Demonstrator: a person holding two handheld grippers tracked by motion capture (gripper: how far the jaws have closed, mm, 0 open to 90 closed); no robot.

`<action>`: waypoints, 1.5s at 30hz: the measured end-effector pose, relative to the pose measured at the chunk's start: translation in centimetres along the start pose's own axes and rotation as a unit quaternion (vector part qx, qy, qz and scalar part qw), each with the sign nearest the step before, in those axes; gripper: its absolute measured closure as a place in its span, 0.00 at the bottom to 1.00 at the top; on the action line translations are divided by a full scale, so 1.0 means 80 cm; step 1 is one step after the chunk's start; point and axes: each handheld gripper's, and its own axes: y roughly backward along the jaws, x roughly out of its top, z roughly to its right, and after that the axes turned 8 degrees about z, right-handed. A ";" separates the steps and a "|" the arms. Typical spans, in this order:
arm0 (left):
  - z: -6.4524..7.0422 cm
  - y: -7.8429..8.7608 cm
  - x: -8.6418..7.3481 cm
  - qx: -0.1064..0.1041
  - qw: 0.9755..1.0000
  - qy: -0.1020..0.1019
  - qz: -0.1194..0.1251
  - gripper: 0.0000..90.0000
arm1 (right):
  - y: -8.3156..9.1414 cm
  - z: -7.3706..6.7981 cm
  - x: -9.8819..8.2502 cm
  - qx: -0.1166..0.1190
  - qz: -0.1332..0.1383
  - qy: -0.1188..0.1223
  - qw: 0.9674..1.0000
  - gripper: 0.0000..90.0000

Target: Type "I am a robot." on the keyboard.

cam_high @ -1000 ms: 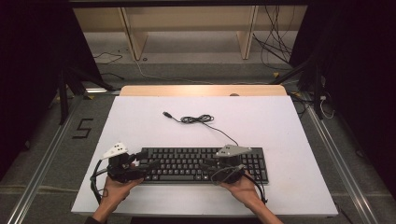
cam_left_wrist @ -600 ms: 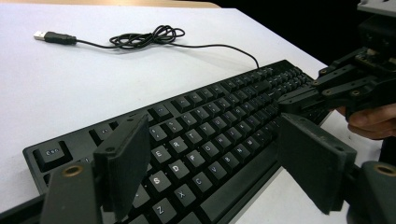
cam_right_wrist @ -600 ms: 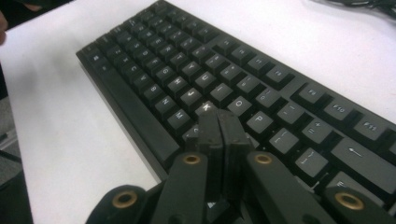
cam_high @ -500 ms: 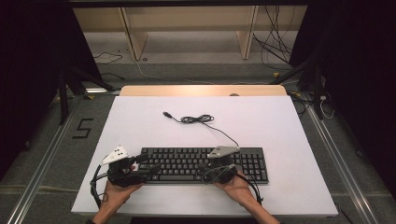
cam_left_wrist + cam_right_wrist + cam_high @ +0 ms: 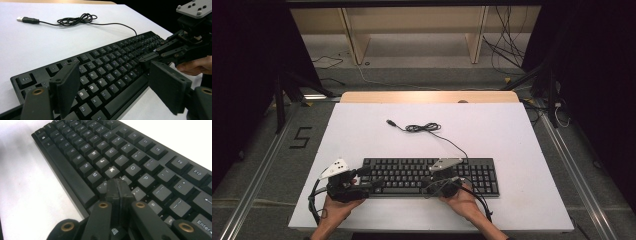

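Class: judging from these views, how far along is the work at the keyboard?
Done: the right gripper is shut, its tip down among the keys of the black keyboard near K. In hand: a key press, it seems. Left: the left gripper hangs open over the left-hand keys; the USB cable lies unplugged.

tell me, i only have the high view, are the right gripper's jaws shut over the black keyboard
Observer: Yes. In the right gripper view the right gripper has its jaws pressed together, tips over the keys near the K.
Operator: holding anything
Observer: Nothing between them.
Operator: and the left one
Observer: The left gripper stands wide open above the black keyboard's left-hand letter keys, with nothing between its jaws.
Operator: is the usb plug free
Observer: Yes, the black USB plug lies loose on the white table.
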 end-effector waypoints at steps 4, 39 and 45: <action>0.000 0.000 0.000 0.000 1.000 0.000 0.000 0.28 | -0.003 -0.003 -0.001 -0.008 -0.004 0.009 1.000 1.00; 0.001 -0.001 0.000 -0.006 1.000 -0.004 -0.004 0.27 | 0.098 0.022 -0.008 -0.018 0.138 -0.051 0.989 0.45; 0.001 -0.002 0.000 -0.008 1.000 -0.004 -0.005 0.27 | 0.117 0.026 -0.018 -0.025 0.151 -0.060 0.986 0.40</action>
